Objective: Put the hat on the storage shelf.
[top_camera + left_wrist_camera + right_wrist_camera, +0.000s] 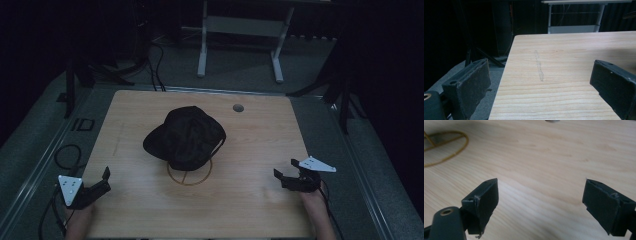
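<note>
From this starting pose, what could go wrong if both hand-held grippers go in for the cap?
1. The black cap is soft and partly covers the yellow circle mark; a one-sided pinch could likely drag it further off the mark.
2. The scene is dim and the cap is dark, so brim and strap are hard to tell apart; a jaw may catch the wrong part.
3. The left hand-held gripper sits by the table edge, with its cable hanging off and possibly snagging.
</note>
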### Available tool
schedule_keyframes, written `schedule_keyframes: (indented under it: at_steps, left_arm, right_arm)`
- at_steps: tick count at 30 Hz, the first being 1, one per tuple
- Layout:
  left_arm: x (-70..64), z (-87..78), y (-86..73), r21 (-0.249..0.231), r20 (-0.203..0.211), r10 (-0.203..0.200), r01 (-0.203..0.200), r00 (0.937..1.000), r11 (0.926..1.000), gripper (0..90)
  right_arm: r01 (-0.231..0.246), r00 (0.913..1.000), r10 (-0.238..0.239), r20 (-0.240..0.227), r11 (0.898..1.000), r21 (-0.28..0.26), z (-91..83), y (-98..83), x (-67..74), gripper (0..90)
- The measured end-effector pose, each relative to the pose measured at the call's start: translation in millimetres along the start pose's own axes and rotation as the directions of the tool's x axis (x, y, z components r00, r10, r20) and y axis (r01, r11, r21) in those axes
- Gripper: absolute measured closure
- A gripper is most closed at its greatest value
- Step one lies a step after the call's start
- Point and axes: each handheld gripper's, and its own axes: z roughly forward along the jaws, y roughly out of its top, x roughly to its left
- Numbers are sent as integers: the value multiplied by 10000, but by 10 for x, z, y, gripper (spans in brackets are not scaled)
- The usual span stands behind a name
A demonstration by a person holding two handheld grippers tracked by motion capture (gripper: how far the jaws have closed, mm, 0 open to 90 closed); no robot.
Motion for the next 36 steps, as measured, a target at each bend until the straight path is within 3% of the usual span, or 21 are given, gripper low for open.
schedule_keyframes:
  at_steps: [2, 6, 10, 17, 18, 20, 29, 36]
  left_arm:
    - [0, 0, 0, -1, -4, 0, 0, 10000, 10000, 34]
    - [0, 0, 0, 0, 9, 0, 0, 10000, 10000, 34]
    - [1, 0, 0, -1, 16, -4, 4, 10000, 10000, 34]
    - [1, 0, 0, -4, 17, -1, 1, 10000, 10000, 34]
    - [1, -1, 0, -3, 15, 3, -3, 10000, 10000, 34]
    - [1, -1, 0, -3, 16, -1, 1, 10000, 10000, 34]
    - [2, -1, -1, -6, 32, 5, -5, 10000, 10000, 34]
    - [4, 0, 0, 12, 32, -25, 25, 10000, 10000, 34]
  right_arm:
    - [11, 9998, -12, 188, 10000, 19, -10, -24, -10, 133]
    - [-71, 9942, 84, 1069, 9999, -126, -75, -111, -66, 122]
    - [-170, 9918, 141, 1272, 9996, 212, -98, -176, -108, 121]
    - [-343, 9831, 295, 1808, 9991, 234, -154, -276, -150, 121]
    - [-284, 9753, 249, 2194, 9995, 128, -188, -291, -163, 121]
    - [-319, 9680, 276, 2494, 9994, 130, -209, -302, -168, 121]
    - [-920, 9324, 1024, 3466, 9947, -465, -347, -431, -220, 123]
    - [-1255, 9305, 1384, 3390, 9903, -596, -359, -447, -251, 129]
